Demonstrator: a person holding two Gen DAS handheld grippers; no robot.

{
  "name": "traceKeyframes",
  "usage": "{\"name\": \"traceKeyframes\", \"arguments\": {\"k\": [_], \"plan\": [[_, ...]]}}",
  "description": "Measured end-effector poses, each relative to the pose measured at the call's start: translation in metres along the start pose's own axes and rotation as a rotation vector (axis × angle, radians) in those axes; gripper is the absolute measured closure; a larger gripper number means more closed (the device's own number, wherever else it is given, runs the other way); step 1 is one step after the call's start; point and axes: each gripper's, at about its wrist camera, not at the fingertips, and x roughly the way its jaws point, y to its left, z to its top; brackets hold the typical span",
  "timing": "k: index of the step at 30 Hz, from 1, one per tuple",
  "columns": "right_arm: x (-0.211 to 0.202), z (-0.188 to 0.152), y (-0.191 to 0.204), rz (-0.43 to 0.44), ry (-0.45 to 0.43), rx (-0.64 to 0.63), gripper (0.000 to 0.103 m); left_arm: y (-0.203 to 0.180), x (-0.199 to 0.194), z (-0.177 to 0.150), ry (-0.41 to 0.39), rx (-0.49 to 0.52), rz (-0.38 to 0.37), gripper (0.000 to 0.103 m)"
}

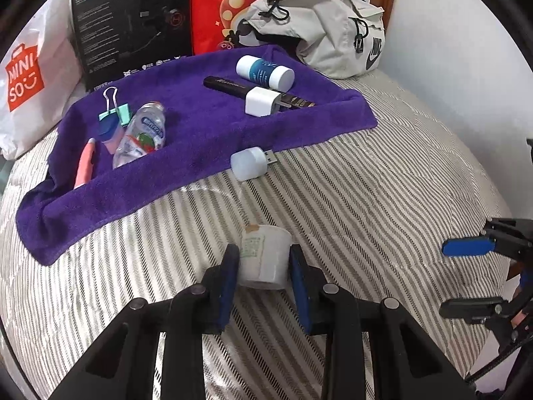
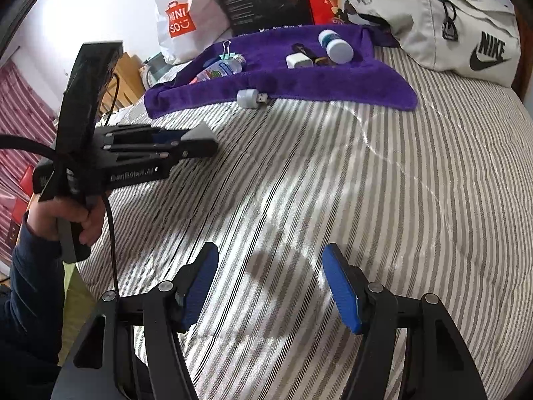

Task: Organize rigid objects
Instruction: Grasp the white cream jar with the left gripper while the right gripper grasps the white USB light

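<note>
Left tool (image 1: 264,268) straddling small white tub (image 1: 265,260) on striped bed (image 1: 366,200), short of purple towel (image 1: 200,140). Pads look pressed against both sides, so gripped, though full squeeze hard to call.

Tub looks light, thin plastic, smooth walls, paper label; probably flexes and slips if squeezed hard. Best hold: mid-body, across the width, below rim.

Right tool (image 2: 269,286) spread wide, nothing in it, hovering over bare bedding.

USB light (image 1: 250,163) sits just off towel edge, also light, easy grab.
</note>
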Motion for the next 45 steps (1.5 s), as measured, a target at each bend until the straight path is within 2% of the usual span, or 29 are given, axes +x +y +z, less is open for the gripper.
{"name": "traceKeyframes", "arguments": {"k": [5, 10, 14, 20, 24, 26, 28, 29, 33, 36, 41, 45], "plan": [[0.007, 0.032, 0.011, -0.03, -0.045, -0.034, 0.038, 0.024, -0.012, -0.017, -0.001, -0.064, 0.036, 0.074], [0.037, 0.074, 0.026, -0.067, -0.073, -0.079, 0.038, 0.059, -0.027, -0.038, -0.003, -0.141, 0.05, 0.074], [0.061, 0.099, 0.03, -0.111, -0.088, -0.039, 0.038, 0.078, -0.037, -0.049, 0.001, -0.157, 0.079, 0.074], [0.091, 0.121, 0.038, -0.139, -0.096, 0.039, 0.039, 0.094, -0.042, -0.061, -0.015, -0.188, 0.041, 0.074], [0.103, 0.125, 0.049, -0.204, -0.113, 0.034, 0.043, 0.096, -0.042, -0.062, -0.025, -0.199, 0.026, 0.074], [0.108, 0.129, 0.054, -0.234, -0.124, 0.027, 0.049, 0.097, -0.044, -0.062, -0.03, -0.202, 0.018, 0.074], [0.112, 0.131, 0.056, -0.273, -0.131, 0.008, 0.062, 0.099, -0.044, -0.063, -0.036, -0.208, 0.006, 0.074], [0.113, 0.133, 0.056, -0.305, -0.133, 0.01, 0.065, 0.1, -0.045, -0.063, -0.039, -0.212, 0.001, 0.074], [0.112, 0.131, 0.054, -0.306, -0.14, 0.016, 0.066, 0.098, -0.046, -0.065, -0.044, -0.205, 0.007, 0.074], [0.106, 0.127, 0.052, -0.287, -0.106, -0.014, 0.066, 0.096, -0.046, -0.065, -0.045, -0.199, 0.012, 0.074], [0.084, 0.104, 0.042, -0.281, -0.028, -0.073, 0.066, 0.097, -0.046, -0.064, -0.042, -0.2, 0.018, 0.074], [0.059, 0.084, 0.036, -0.277, -0.018, -0.104, 0.066, 0.095, -0.044, -0.061, -0.042, -0.206, 0.021, 0.074]]}}
